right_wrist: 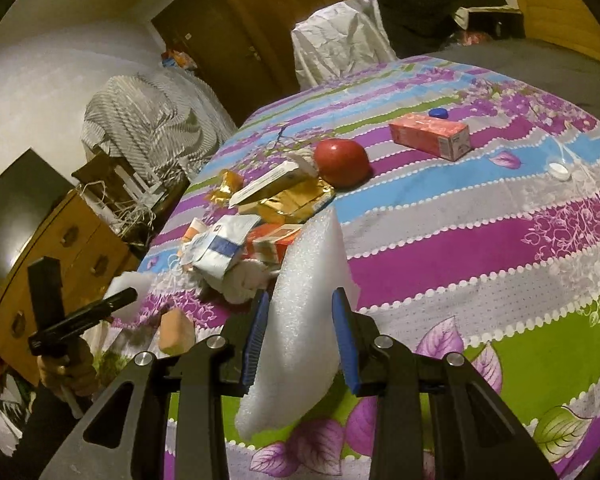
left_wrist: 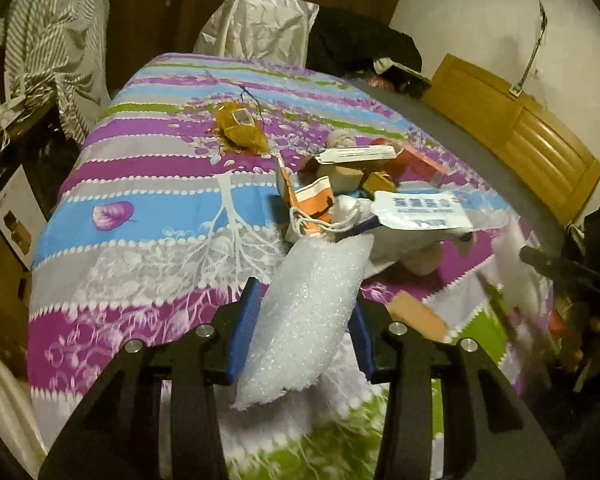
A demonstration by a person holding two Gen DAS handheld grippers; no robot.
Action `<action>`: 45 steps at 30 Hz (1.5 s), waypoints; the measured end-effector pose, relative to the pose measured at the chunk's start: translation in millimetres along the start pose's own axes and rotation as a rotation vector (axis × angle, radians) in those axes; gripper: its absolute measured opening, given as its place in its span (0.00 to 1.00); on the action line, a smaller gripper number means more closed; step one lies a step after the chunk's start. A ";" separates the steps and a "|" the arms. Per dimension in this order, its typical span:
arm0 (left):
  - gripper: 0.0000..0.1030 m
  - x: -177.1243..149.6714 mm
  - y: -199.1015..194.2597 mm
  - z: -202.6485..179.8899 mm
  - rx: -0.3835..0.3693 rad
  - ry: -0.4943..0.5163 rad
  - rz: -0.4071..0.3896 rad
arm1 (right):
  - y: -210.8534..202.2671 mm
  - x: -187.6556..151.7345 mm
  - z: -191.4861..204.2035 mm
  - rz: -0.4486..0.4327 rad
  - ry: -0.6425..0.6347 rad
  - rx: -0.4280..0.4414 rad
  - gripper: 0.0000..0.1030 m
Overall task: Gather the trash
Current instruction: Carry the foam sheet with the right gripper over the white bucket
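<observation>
- Left gripper point(left_wrist: 306, 316), blue pads: holds a white bubbly foam-wrap pouch point(left_wrist: 306, 316) between the pads; the pouch stands tilted, top end leaning ahead toward the heap, bottom end hanging behind the pads toward the camera. Probably held lifted off the bed so it can be carried away as trash.
- Right gripper point(right_wrist: 302, 336), blue pads: white foam sheet piece point(right_wrist: 308, 292) between the pads, touching the left pad point(right_wrist: 256, 340), small gap at the right pad; looks held, though how firmly is unclear. Sheet rises ahead of the pads and sags below them.
- Straight ahead of the left gripper, just past the pouch tip: heap of mixed packaging trash point(left_wrist: 360, 192), with an orange-and-white torn carton point(left_wrist: 312, 200), a white printed plastic mailer bag point(left_wrist: 420, 210), small brown boxes. Piled close together, likely for easy picking.
- Ahead and left of the left gripper, apart from the heap: crumpled yellow foil wrapper point(left_wrist: 242, 128), lying alone.
- Ahead of the right gripper: round red apple-like thing point(right_wrist: 342, 162) beside the flat gold foil pack point(right_wrist: 296, 200); farther ahead to the right, long red-pink cardboard box point(right_wrist: 430, 136), blue bottle cap point(right_wrist: 438, 112), white round lid point(right_wrist: 560, 170), scattered well apart.
- All on the purple, blue, grey striped floral bedspread point(left_wrist: 148, 184).
- No bin or bag in view; drop spot cannot be told.
- Judgement: much trash left on the bed.
</observation>
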State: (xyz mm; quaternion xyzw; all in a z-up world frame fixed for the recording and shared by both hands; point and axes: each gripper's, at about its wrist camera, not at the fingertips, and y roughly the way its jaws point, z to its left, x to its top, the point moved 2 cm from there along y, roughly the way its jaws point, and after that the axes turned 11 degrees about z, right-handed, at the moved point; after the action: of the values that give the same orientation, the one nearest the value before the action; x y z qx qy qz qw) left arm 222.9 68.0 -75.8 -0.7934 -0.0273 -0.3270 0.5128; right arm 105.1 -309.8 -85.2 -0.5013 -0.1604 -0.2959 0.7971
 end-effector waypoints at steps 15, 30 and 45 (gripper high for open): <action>0.39 -46.4 -171.0 74.8 0.273 -0.410 -0.216 | 38.3 15.1 241.3 0.069 -0.448 0.290 0.34; 0.40 -120.1 -271.6 174.5 0.831 -0.603 -0.241 | 152.4 -33.1 524.1 0.306 -0.746 0.359 0.34; 0.40 -151.8 -264.3 188.6 0.891 -0.628 -0.238 | 147.0 -29.1 561.6 0.294 -0.698 0.435 0.33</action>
State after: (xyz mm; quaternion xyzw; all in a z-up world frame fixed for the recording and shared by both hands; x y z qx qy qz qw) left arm 96.3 394.0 2.4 -0.5506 -0.4039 -0.0875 0.7252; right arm 198.6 248.8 45.6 -0.4090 -0.4061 0.0486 0.8157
